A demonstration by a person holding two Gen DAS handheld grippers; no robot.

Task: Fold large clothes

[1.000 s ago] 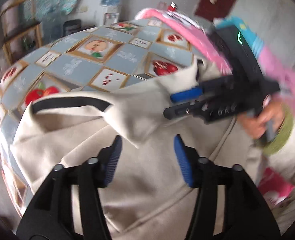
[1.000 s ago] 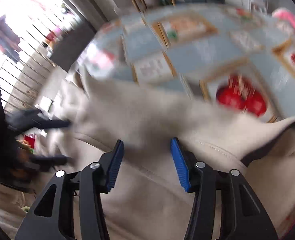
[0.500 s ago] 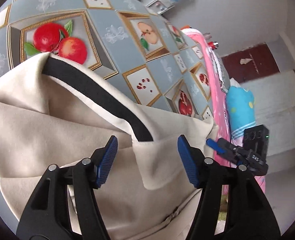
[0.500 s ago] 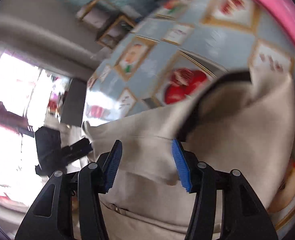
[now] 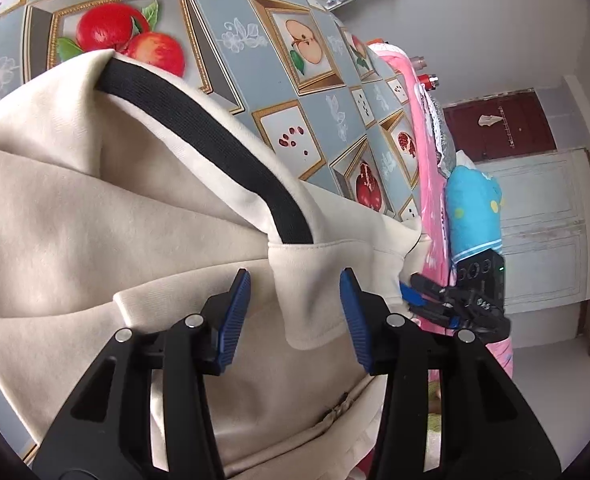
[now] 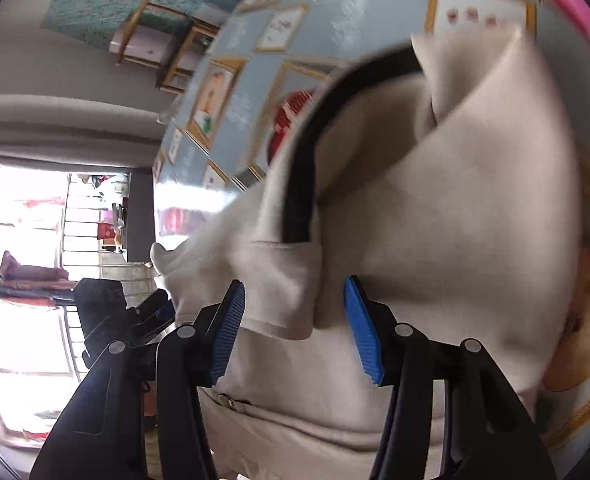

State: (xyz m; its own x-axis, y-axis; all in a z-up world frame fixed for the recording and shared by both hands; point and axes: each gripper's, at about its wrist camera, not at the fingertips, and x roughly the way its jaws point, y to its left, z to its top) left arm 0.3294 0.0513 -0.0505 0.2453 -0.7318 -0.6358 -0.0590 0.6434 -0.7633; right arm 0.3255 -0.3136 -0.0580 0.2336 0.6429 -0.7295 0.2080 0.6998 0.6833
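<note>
Though lettering stays unreadable, cream garment (image 5: 95, 216), left tongs (image 5: 295, 312) closing

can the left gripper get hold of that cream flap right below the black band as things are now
Probably yes. The cream flap already hangs between the left gripper pads, which are closing but not yet pressing it. Nothing blocks it.
</note>
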